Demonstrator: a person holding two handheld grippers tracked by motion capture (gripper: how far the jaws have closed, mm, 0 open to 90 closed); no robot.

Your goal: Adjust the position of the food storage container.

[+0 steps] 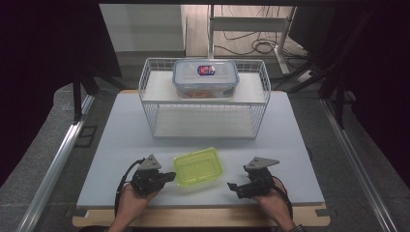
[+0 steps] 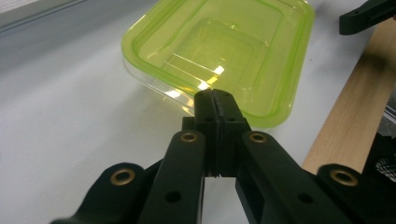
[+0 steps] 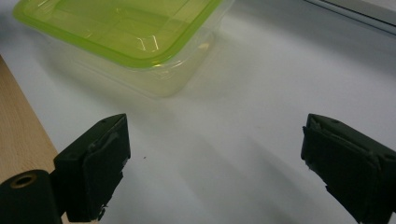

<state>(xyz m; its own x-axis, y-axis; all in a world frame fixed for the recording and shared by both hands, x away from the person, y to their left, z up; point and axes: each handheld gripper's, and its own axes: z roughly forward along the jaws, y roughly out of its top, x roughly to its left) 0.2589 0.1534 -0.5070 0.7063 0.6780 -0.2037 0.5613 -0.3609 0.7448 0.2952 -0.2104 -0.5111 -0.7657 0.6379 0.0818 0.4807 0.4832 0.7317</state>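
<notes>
Green tub (image 1: 198,166) — thin clear plastic, empty; likely light, flexible, slippery; best taken by the rim. Left gripper (image 2: 215,103) closed, empty, beside it; right gripper (image 3: 215,161) gaping, apart.

Green lid (image 3: 116,28) cut off at top edge, lidded box's (image 1: 206,79) contents indistinct
</notes>
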